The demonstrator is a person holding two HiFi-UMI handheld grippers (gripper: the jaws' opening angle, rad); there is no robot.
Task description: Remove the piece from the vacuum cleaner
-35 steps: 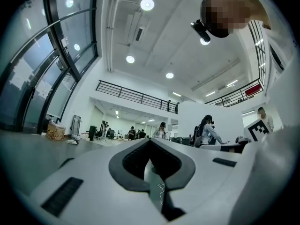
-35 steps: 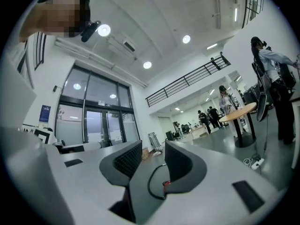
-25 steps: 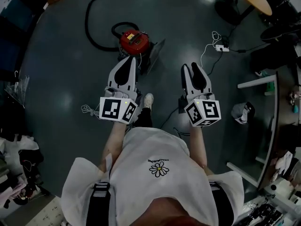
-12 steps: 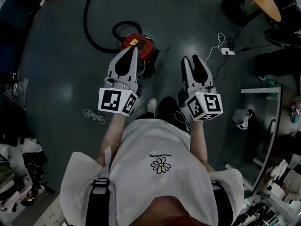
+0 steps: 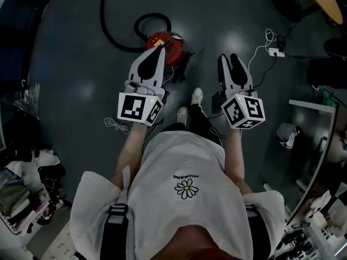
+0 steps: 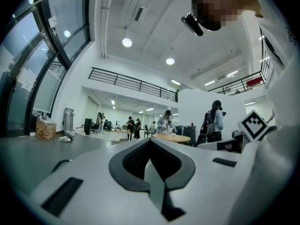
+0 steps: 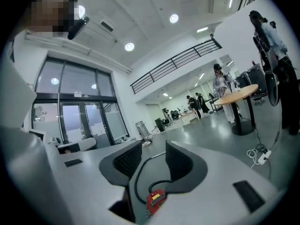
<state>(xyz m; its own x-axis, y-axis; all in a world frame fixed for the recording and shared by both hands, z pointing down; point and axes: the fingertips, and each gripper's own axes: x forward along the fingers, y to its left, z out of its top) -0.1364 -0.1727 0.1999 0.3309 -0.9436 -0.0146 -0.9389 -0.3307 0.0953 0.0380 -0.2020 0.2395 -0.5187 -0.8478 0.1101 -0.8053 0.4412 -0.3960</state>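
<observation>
The vacuum (image 5: 164, 39) sits on the floor (image 5: 70, 64) in front of the person, with its black hose (image 5: 104, 20) curling off to the left. In the head view the left gripper (image 5: 161, 49) overlaps the vacuum's near edge; its jaws are pressed together and hold nothing. The right gripper (image 5: 228, 58) is clear of the vacuum on its right, with its jaws wide apart and empty. In the right gripper view the vacuum shows on the floor beyond the gap.

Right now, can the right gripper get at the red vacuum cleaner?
Probably not yet: the right gripper, jaws open, hangs apart from the red vacuum cleaner ahead. Nothing seems to block the way.
</observation>
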